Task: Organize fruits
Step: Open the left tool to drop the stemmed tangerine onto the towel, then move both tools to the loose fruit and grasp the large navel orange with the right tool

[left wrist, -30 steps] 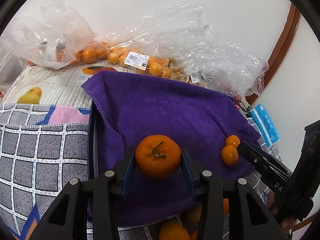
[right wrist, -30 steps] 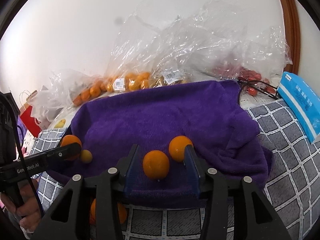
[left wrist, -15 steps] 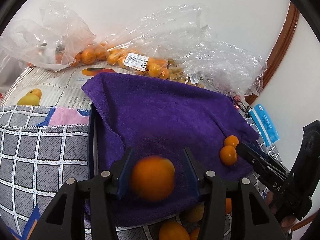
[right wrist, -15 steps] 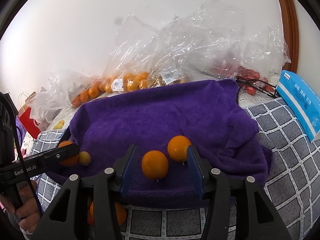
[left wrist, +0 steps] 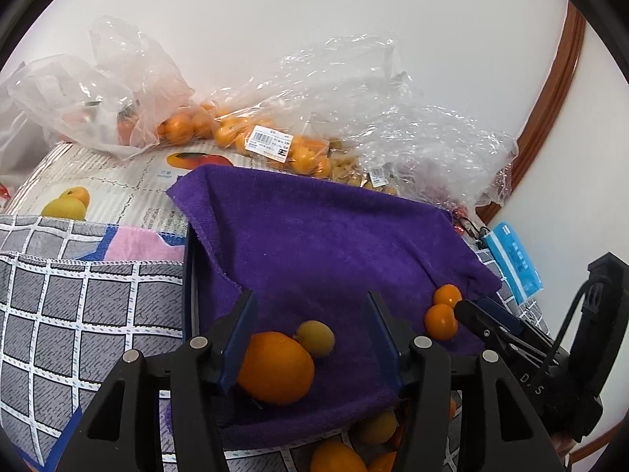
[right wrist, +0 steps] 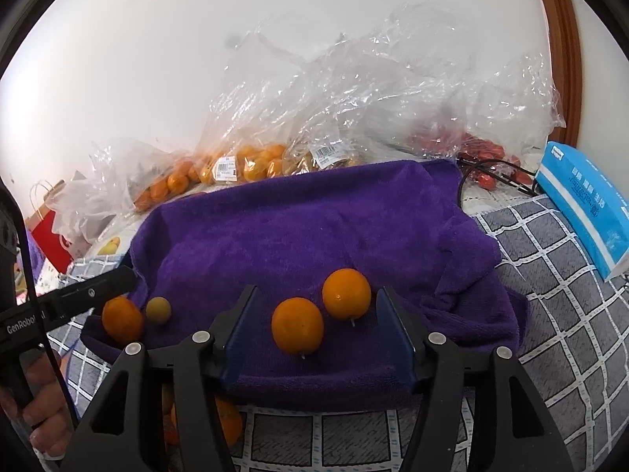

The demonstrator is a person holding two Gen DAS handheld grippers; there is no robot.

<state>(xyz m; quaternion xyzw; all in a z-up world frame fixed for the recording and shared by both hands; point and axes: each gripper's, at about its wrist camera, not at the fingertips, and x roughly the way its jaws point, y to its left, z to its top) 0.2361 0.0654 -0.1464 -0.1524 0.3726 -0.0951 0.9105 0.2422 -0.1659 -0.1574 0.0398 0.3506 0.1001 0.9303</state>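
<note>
Two fruits sit between the wide-spread fingers of the left gripper (left wrist: 310,334) in the left wrist view: a large orange (left wrist: 275,367) against the inner face of its left finger, and a smaller yellowish fruit (left wrist: 315,338) just ahead of the orange and touching it. Neither is clamped; a clear gap separates them from the right finger. Both rest on the purple towel (left wrist: 314,244), which spreads ahead of the gripper. To its right, two small oranges (left wrist: 442,312) lie together at the towel's edge, with the tip of the right gripper (left wrist: 471,310) beside them. More oranges (left wrist: 338,456) show below the towel's near edge. Far ahead, plastic bags of oranges (left wrist: 251,133) are heaped against the wall, and a grey checked cloth (left wrist: 78,306) lies to the left.

From the right wrist view, the right gripper (right wrist: 320,338) is also spread wide, gripping nothing. A near orange (right wrist: 297,325) and a far orange (right wrist: 346,294) sit on the towel between its fingers, free of both. Off to its left lie the large orange and the yellowish fruit, behind the left gripper's finger. This view alone shows a blue box (right wrist: 582,204) to the right, red fruit (right wrist: 479,149) under the bags, a red paper bag (right wrist: 51,232) far left, and the person's hand (right wrist: 39,405) on the left gripper's handle.
</note>
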